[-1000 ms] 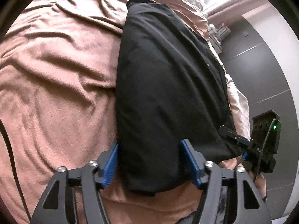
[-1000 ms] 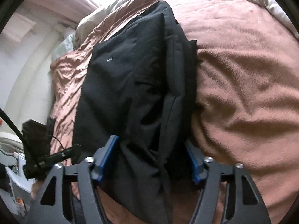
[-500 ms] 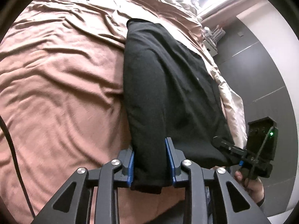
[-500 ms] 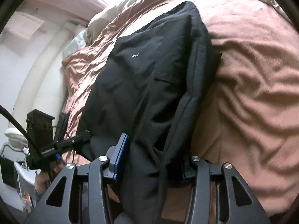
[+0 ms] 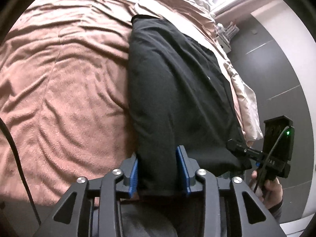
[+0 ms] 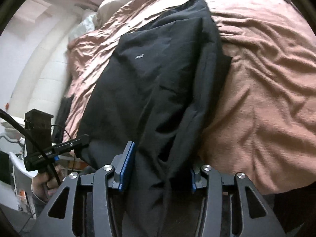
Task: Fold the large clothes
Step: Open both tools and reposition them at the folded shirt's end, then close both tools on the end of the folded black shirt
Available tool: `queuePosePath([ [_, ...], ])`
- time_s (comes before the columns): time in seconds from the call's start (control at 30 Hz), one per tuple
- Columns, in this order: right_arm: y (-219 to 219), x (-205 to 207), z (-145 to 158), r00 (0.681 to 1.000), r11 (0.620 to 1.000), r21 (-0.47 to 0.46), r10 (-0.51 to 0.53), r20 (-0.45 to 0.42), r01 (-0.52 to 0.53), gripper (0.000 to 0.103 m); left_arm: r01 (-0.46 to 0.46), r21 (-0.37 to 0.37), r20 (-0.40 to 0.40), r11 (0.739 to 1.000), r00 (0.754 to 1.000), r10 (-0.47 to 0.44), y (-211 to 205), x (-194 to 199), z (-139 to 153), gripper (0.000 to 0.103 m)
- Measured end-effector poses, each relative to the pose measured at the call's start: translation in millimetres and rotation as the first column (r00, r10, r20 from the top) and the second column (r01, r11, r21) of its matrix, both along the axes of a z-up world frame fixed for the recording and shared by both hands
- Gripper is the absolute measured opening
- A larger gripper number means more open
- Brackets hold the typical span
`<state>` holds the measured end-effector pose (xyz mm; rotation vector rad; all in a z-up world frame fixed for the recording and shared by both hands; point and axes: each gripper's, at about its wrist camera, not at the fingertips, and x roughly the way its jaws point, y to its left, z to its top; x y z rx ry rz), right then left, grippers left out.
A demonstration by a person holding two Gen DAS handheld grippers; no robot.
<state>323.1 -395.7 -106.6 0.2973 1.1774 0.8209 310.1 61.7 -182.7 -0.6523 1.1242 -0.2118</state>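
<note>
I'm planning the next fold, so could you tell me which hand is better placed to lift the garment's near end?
Left, probably. The left tool has the black garment's flat near edge between its opening pads. The right tool, also opening, straddles a bunched, creased part.

A home bedroom: a bed under a rumpled pink-brown blanket [image 5: 65, 90], with a pale pillow [image 6: 110, 6] at its head
</note>
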Motion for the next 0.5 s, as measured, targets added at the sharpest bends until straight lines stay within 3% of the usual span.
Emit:
queuePosePath([
  [0.1, -12.1, 19.3, 3.3, 0.998, 0.998, 0.004, -0.056, 0.009, 0.056, 0.062, -0.037, -0.041, -0.023, 0.998, 0.999, 0.036, 14.7, 3.1, -7.7, 0.048],
  [0.2, -18.5, 46.5, 2.9, 0.997, 0.996, 0.037, -0.081, -0.007, 0.081, 0.062, -0.091, -0.068, 0.011, 0.993, 0.996, 0.092, 32.2, 11.3, -3.9, 0.062],
  [0.4, -15.5, 101.8, -11.4, 0.993, 0.991, 0.072, -0.106, -0.049, 0.109, 0.063, -0.121, -0.086, 0.023, 0.989, 0.992, 0.123, 48.7, 38.7, -3.8, 0.064],
  [0.5, -5.6, 120.1, -22.2, 0.994, 0.992, 0.075, -0.098, -0.047, 0.101, 0.073, -0.132, -0.098, 0.007, 0.986, 0.991, 0.134, 54.5, 56.7, -11.1, 0.064],
])
